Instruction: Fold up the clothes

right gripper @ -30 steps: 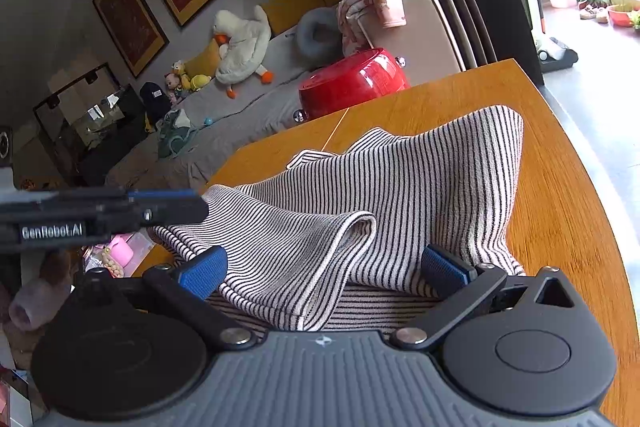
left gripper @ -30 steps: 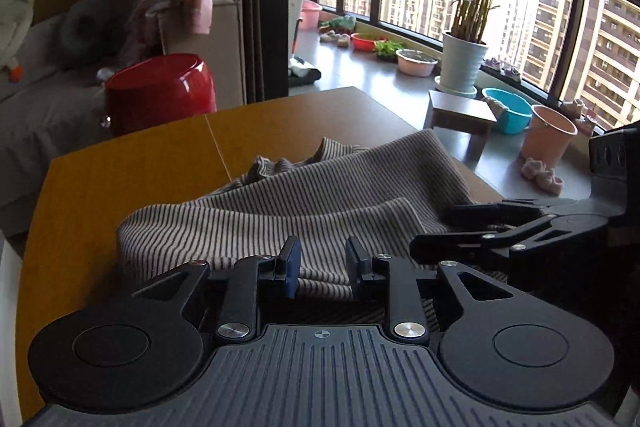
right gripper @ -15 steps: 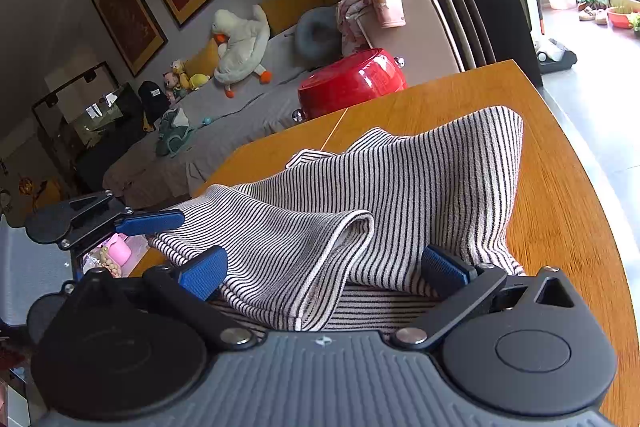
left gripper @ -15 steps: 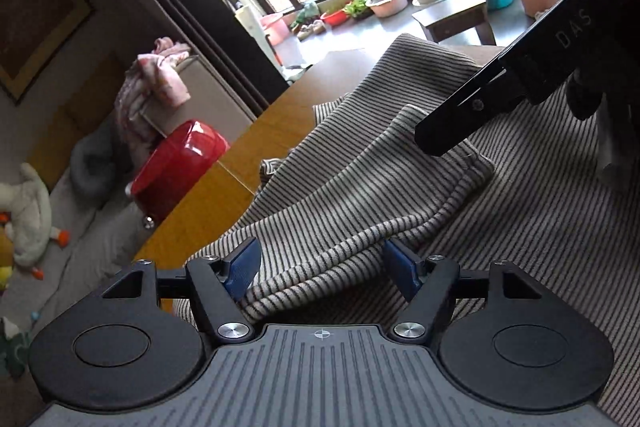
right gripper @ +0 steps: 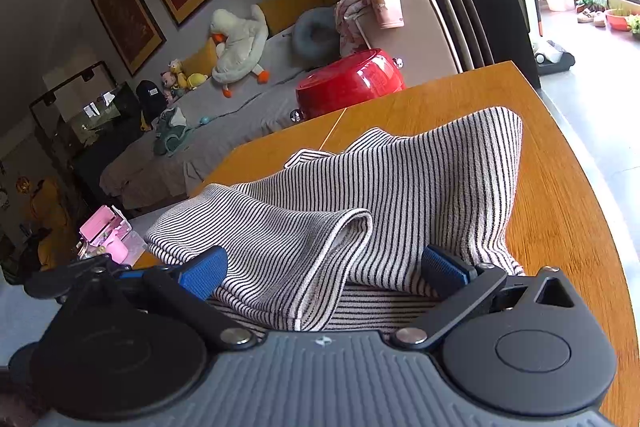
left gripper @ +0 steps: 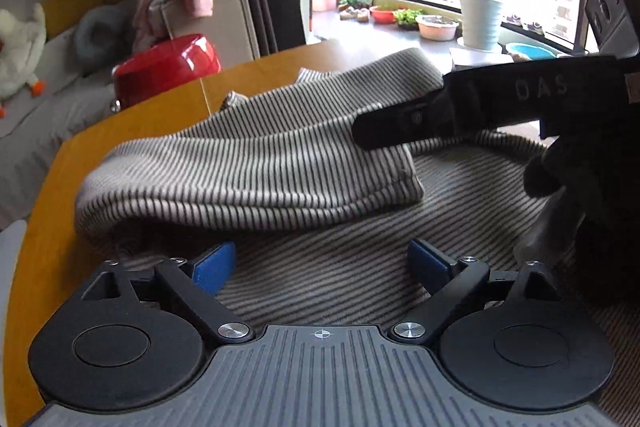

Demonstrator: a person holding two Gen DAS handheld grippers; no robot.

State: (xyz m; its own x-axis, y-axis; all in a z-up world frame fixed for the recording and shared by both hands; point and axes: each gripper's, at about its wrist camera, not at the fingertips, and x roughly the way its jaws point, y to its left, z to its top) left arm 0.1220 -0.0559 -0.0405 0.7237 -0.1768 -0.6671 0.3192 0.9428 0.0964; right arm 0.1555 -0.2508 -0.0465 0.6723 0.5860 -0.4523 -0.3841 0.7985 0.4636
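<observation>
A striped garment [left gripper: 280, 163] lies on the wooden counter [left gripper: 132, 131], spread from the near edge back toward the far edge where the red pot [left gripper: 168, 67] stands just beyond it. One part of the cloth, a sleeve or folded flap, is doubled over the flat body of the garment and runs from the counter's left edge toward the middle, its hemmed end lying loose on the striped layer below.

The left gripper [left gripper: 320, 267] hangs low over the near part of the garment, its jaws spread wide and still opening, blue pads apart with only the flat cloth beneath them and nothing pinched. The folded flap lies just ahead of its left pad.

The right gripper [right gripper: 324, 267] sits over the same garment nearer the counter's right edge, its jaws also spread wide. The rolled end of the flap lies between its two blue pads, but the pads stand clear of it on both sides. From the left side, a black arm of that right gripper reaches across above the flap, with a dark-gloved hand [left gripper: 580, 171] behind it.

The far right corner of the garment stands up in a peak near the counter's right edge, bare wood beside it
</observation>
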